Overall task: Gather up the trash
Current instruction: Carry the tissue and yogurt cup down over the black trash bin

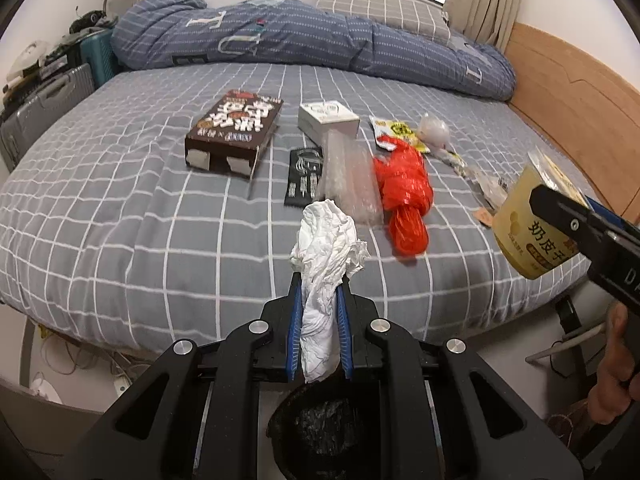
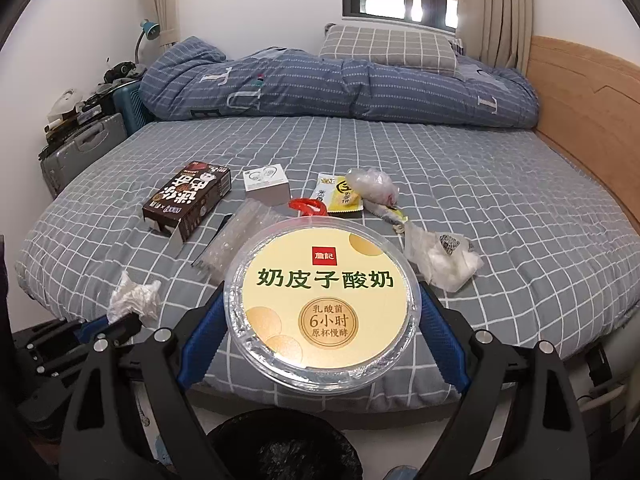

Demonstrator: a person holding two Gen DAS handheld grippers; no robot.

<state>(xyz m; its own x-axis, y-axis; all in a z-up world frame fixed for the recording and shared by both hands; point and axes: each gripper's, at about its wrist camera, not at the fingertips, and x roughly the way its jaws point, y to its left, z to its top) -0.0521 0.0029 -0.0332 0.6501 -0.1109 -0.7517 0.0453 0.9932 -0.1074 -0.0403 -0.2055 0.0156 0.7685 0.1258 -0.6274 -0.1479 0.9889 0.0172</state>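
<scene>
**A:** While both tools hang past the bed's near edge, what's the L one got?

**B:** Left gripper (image 1: 319, 300) clenched on a crumpled white tissue (image 1: 326, 248), wad sticking up betw. the blue pads. Black-lined trash bin (image 1: 316, 432) sits right below it on the floor.

**A:** And R?

**B:** Right gripper (image 2: 322, 300) clamped on a round yogurt cup (image 2: 322, 300), fingers on opp. sides of the rim, lid w/ green print facing the cam. Same bin (image 2: 286, 446) shows low in that view too.

**A:** What's on the bed?

**B:** Grey checked sheet (image 1: 120, 208). Brown carton (image 1: 234, 128) lying flat at left, white box (image 1: 328, 120) just beside it. Near that: black packet (image 1: 304, 176), clear bubble wrap (image 1: 352, 176) touching it, red plastic bag (image 1: 404, 192) right alongside. Yellow wrapper (image 1: 398, 132) and clear bag (image 1: 434, 130) further back (more small scraps toward the headboard side, too blurred to name).

**A:** Far end?

**B:** Blue duvet (image 1: 304, 40) bunched up, pillow (image 1: 380, 10) behind it.
</scene>
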